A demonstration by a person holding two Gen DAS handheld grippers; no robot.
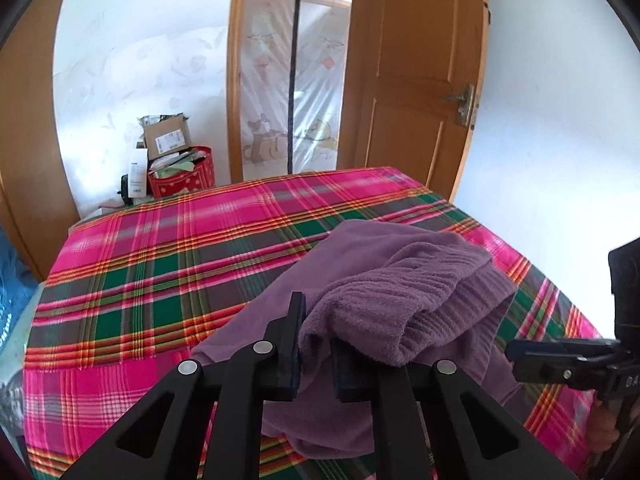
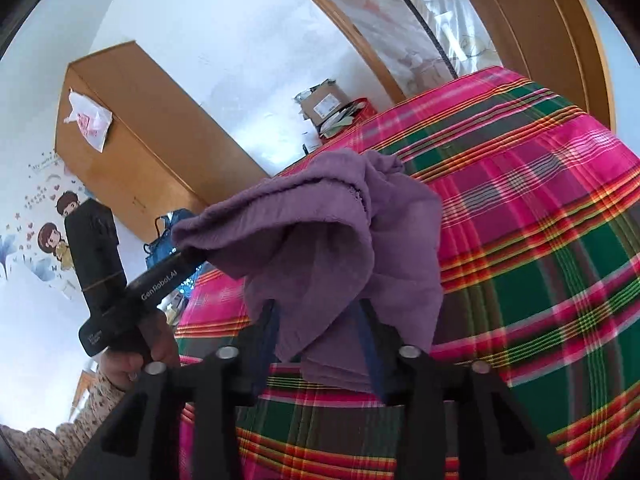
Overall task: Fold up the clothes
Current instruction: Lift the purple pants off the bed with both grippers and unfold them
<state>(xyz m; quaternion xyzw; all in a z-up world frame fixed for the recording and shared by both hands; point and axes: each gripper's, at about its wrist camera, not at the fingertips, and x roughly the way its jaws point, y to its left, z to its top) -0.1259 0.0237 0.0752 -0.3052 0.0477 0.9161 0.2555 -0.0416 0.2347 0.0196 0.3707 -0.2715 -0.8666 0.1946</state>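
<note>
A purple knitted garment (image 1: 400, 300) lies bunched on the pink and green plaid bed cover (image 1: 160, 260). My left gripper (image 1: 318, 356) is shut on a ribbed fold of it near the bed's front edge. At the right edge of this view, my right gripper (image 1: 512, 352) reaches the garment's right side. In the right wrist view the garment (image 2: 320, 220) is lifted off the bed cover (image 2: 540, 240) and drapes over my right gripper (image 2: 320, 332), which is shut on the cloth hanging between its fingers. The left gripper (image 2: 188, 260) holds the raised far corner, its tips hidden by cloth.
A wooden door (image 1: 416, 80) stands beyond the bed's far end. Cardboard boxes and a red bin (image 1: 176, 160) sit by the far left corner. A wooden wardrobe (image 2: 132, 128) and a blue bag (image 2: 168, 232) are on the left side. A hand (image 2: 132, 364) holds the left gripper.
</note>
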